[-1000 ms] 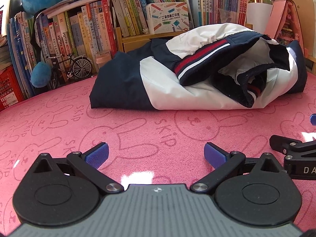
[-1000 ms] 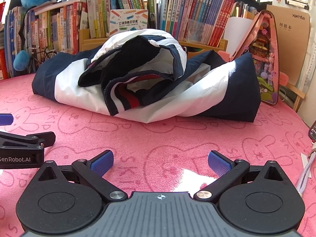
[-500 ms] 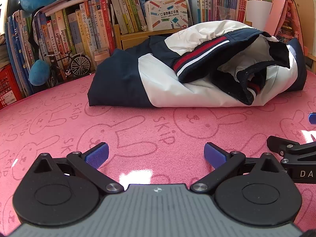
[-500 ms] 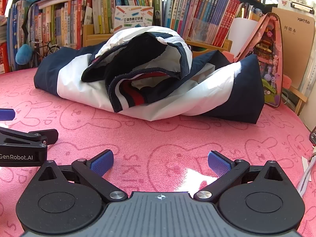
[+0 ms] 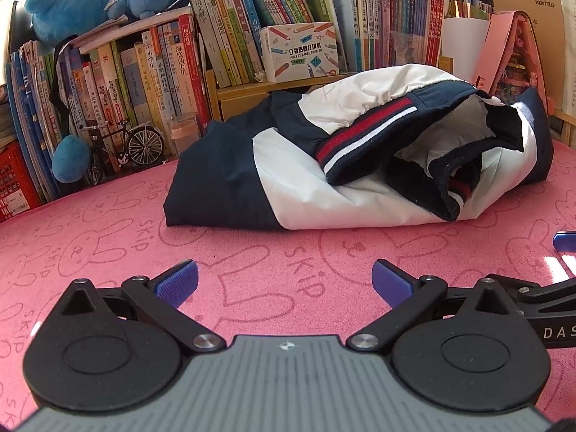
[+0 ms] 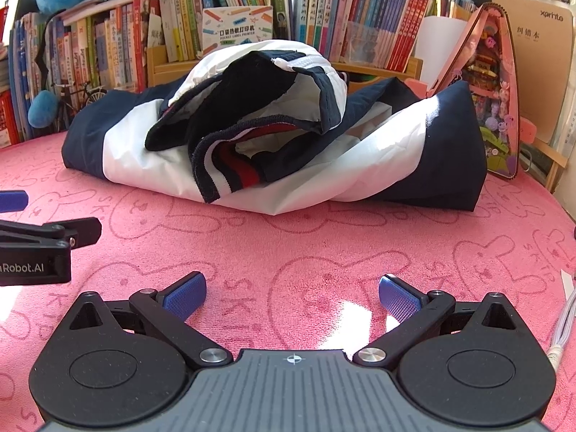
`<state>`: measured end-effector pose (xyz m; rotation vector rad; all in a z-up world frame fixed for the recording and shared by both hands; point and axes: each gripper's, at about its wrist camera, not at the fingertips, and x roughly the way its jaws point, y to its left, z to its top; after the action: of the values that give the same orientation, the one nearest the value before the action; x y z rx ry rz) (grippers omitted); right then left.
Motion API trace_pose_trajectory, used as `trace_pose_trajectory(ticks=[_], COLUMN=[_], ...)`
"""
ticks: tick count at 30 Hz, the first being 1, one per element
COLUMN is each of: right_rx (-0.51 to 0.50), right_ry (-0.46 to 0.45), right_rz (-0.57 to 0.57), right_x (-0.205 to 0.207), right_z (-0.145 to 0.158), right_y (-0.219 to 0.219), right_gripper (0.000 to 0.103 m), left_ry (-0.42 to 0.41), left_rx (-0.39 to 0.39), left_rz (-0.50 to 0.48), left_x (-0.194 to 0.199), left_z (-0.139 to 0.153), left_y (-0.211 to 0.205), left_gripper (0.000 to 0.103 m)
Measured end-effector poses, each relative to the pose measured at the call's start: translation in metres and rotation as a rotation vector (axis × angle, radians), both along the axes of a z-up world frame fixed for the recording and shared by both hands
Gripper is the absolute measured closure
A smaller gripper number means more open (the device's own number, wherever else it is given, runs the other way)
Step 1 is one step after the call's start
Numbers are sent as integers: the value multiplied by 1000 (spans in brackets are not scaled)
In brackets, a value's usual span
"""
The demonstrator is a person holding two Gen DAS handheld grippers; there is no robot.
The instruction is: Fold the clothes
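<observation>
A navy and white jacket [image 5: 324, 176] lies bunched in a loose heap at twelve o'clock on the pink bunny-print desk [image 5: 252, 252], its striped cuff [image 6: 230, 169] flopped forward and its collar gaping. It is not folded flat. Both claws sit low over the desk, well short of the cloth. The left claw [image 5: 284, 280] is spread wide and empty; the right claw [image 6: 291, 291] is likewise spread and empty, at its three o'clock.

Likely trouble: pinching the top flap alone would drag only one slippery layer, so the heap would slump rather than fold. A careless pull might also shove the jacket back into the books [image 5: 151, 72] and the pink dollhouse [image 6: 496, 100] just behind it.
</observation>
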<state>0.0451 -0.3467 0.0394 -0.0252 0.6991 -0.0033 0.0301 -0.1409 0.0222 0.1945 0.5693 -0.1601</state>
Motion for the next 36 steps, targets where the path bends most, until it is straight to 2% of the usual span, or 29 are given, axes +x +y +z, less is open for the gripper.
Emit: trace_pose_trajectory(ticks=[5,7,9,12,16,22,27,33,36], right_rx=[41,89,151,167,150,73,56,46,29], right_ry=[-8,-58,-127,-179,-121,-54,-85,-79,-80], right_rz=[-24,-38,-42,-40,-55,-105,-100,-96,-84], right_x=[-1,-8,-17,-20,-10,-6,-11,-9,-8], right_z=[1,5,9,15,10,3,5,5,6], right_y=[-6,-14,-24,-33,-35,-25,-22,-21,-17], right_gripper=[0,0,0,0,0,0,0,0,0], left_ry=[-67,-70,-66,-55,-56,-67,-65,-87,-85], left_rx=[-26,-5,26,64,110,52,-93,-63,-82], left_rz=[-36,-69,-97,-136,-133,-85,-73,-85,-66], left_x=[36,49,56,64,72,86,86,79,85], left_z=[35,37,31,18,2,2,8,5,6], left_y=[-3,-14,-24,-37,-51,-47,-25,-16,-17], left_gripper=[0,0,0,0,0,0,0,0,0])
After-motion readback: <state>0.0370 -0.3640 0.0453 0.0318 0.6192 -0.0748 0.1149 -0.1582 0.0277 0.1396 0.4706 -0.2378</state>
